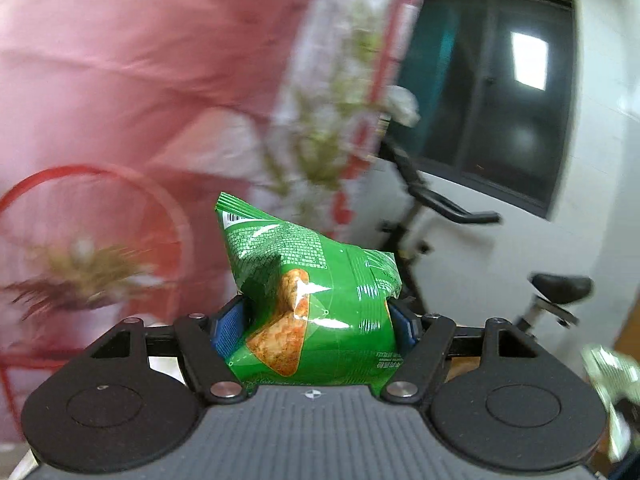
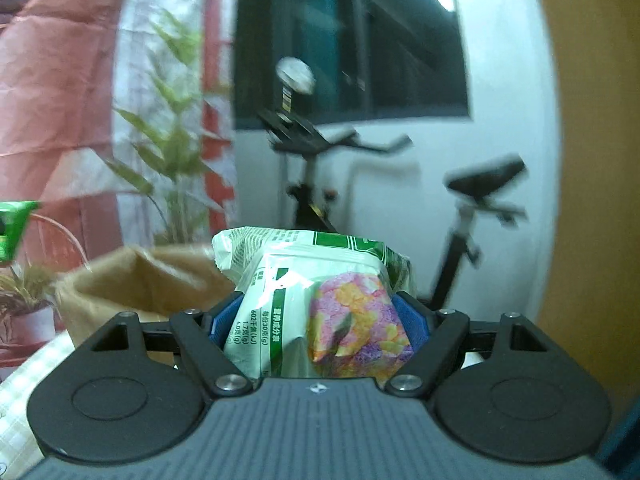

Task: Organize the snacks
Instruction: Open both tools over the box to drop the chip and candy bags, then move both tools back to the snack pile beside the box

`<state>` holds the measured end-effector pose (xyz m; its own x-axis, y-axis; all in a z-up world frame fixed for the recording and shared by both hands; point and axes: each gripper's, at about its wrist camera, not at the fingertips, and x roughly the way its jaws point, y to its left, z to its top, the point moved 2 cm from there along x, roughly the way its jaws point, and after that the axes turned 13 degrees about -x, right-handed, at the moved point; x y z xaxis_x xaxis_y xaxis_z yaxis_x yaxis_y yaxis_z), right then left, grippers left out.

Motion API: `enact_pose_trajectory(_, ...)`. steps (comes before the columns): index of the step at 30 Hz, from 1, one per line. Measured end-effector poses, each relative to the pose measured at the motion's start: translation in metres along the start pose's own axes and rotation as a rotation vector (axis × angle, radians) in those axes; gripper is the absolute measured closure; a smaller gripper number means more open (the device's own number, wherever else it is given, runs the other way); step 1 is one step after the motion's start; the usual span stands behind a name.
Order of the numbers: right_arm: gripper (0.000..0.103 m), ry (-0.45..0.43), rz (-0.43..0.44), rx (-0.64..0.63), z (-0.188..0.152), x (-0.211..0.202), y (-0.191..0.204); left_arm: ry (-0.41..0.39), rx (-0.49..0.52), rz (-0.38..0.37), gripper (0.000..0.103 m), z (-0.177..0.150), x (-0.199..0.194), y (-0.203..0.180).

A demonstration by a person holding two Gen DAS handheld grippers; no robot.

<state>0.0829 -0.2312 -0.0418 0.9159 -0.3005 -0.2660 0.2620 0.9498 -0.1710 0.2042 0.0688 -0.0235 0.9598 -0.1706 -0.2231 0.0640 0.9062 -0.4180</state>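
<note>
the left gripper was clamped on the green chip bag, the right gripper on the white snack pack; best kept gentle and level toward the paper bag at lower left.

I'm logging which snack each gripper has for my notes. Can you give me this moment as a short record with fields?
left gripper: shut on green snack bag, crumpled between the pads
right gripper: shut on white snack bag with colourful picture
nearby container: open brown paper bag, ahead-left of right gripper
background: exercise bike, dark window
image quality: background blurred
</note>
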Motion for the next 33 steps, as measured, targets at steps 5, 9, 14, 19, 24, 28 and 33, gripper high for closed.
enact_pose_trajectory(5, 0.022, -0.096, 0.077, -0.159, 0.046, 0.045, 0.029, 0.077, 0.098, -0.055, 0.028, -0.009, 0.054, -0.055)
enact_pose_trajectory(9, 0.022, -0.092, 0.132, -0.255, 0.053, 0.090, 0.061, 0.149, 0.158, -0.063, 0.028, -0.021, 0.096, -0.077)
enact_pose_trajectory(14, 0.021, -0.042, 0.181, -0.272, 0.042, 0.122, 0.077, 0.232, 0.146, -0.030, 0.025, -0.030, 0.130, -0.068)
enact_pose_trajectory(19, 0.014, 0.022, 0.218, -0.241, 0.036, 0.143, 0.079, 0.274, 0.159, -0.006, 0.012, -0.032, 0.147, -0.058)
enact_pose_trajectory(24, 0.013, 0.015, 0.262, -0.178, 0.037, 0.132, 0.073, 0.278, 0.158, -0.046, 0.012, -0.030, 0.131, -0.052)
enact_pose_trajectory(28, 0.013, 0.008, 0.315, -0.140, 0.038, 0.108, 0.066, 0.277, 0.150, -0.066, 0.012, -0.026, 0.095, -0.047)
enact_pose_trajectory(33, 0.019, 0.000, 0.390, -0.084, 0.029, 0.065, 0.057, 0.260, 0.144, -0.060, 0.012, -0.026, 0.045, -0.033)
